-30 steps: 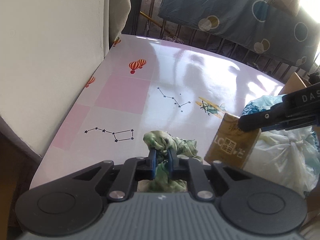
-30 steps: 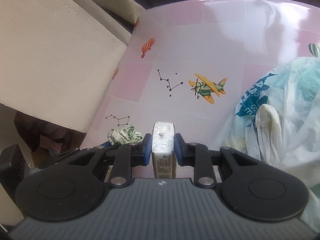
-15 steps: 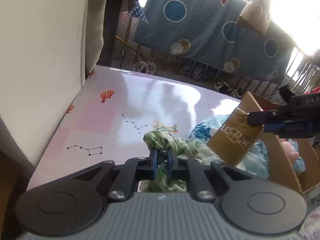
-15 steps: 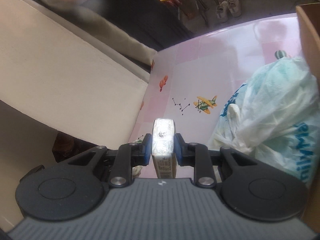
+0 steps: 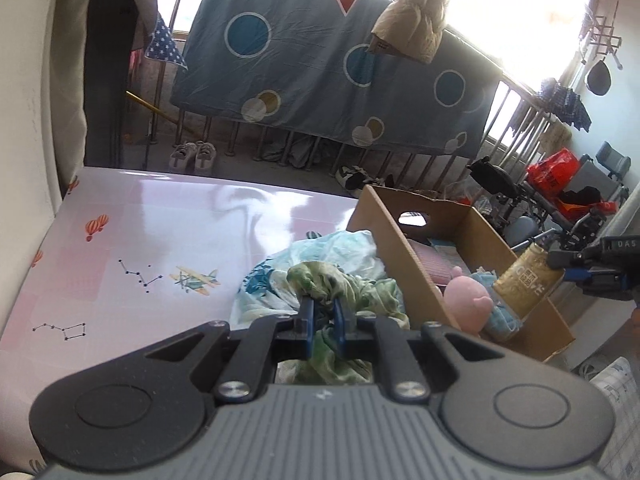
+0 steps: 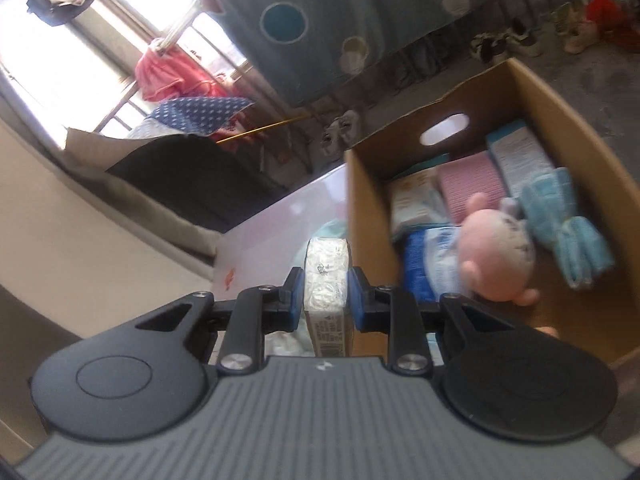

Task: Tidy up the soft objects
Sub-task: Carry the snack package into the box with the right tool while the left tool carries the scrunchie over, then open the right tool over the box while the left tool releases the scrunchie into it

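My left gripper [image 5: 321, 314] pinches the crumpled green patterned cloth [image 5: 344, 286] clear of the table. My right gripper [image 6: 326, 290] clamps the slim tan tissue pack [image 6: 328, 280] edge-on, beside the open brown cardboard box [image 6: 536, 92] (presumably its destination). Inside: a pink plush pig [image 6: 498, 240], a blue knitted piece, flat packets.

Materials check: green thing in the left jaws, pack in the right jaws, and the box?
Green cloth: thin woven fabric, matte, by its crumpled folds. Tissue pack: probably soft glossy plastic film, by the sheen and printed label. Cardboard box: brown corrugated card, matte, with a raw cut edge and a punched handle hole.
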Demonstrator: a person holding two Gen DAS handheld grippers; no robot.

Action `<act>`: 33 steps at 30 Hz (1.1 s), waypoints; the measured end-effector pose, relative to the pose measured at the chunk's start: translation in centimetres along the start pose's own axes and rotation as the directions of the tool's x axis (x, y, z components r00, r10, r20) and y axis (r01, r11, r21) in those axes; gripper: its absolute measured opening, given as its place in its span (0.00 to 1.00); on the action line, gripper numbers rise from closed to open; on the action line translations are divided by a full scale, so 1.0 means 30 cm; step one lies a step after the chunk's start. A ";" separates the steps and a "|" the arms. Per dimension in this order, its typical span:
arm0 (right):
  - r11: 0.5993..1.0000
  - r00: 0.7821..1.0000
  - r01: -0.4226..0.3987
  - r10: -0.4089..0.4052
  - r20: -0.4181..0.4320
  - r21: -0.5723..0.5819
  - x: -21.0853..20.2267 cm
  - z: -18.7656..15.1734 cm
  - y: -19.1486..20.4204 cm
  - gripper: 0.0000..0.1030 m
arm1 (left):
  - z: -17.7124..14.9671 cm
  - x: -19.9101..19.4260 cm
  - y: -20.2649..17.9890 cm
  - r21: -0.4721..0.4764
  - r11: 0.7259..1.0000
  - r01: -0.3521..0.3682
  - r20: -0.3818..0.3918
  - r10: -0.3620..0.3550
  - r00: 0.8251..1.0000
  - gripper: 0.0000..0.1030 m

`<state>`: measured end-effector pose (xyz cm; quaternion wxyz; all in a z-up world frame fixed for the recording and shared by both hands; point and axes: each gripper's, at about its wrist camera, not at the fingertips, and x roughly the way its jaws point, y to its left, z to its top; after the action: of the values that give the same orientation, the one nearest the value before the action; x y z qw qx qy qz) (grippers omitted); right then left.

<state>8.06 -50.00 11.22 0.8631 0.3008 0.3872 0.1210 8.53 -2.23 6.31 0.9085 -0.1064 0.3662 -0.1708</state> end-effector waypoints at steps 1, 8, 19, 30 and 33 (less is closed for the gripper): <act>0.999 0.999 0.032 -0.032 0.006 0.009 -0.027 -0.005 -0.045 0.22 | -0.001 0.008 -0.017 0.007 1.000 0.008 -0.004 -0.008 1.000 0.11; 0.982 0.984 0.179 -0.179 -0.008 0.050 -0.030 -0.049 -0.271 0.22 | -0.003 0.059 -0.114 0.037 0.998 0.049 -0.029 -0.047 0.998 0.11; 0.944 0.943 0.329 -0.329 -0.046 0.005 0.038 -0.026 -0.388 0.22 | -0.006 0.129 -0.209 0.080 0.994 0.076 -0.061 -0.072 0.996 0.11; 0.830 0.845 0.533 -0.532 0.053 -0.163 0.016 -0.033 -0.397 0.30 | 0.030 0.209 -0.342 0.147 0.981 0.128 -0.099 -0.114 0.989 0.11; 0.826 0.839 0.544 -0.535 0.099 -0.146 -0.054 -0.044 -0.397 0.30 | 0.034 0.246 -0.412 0.180 0.970 0.160 -0.123 -0.139 0.983 0.11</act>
<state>5.72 -59.57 4.20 0.8944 0.1083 0.4214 -0.1034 11.35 -16.37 6.32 0.8775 -0.0374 0.3886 -0.2786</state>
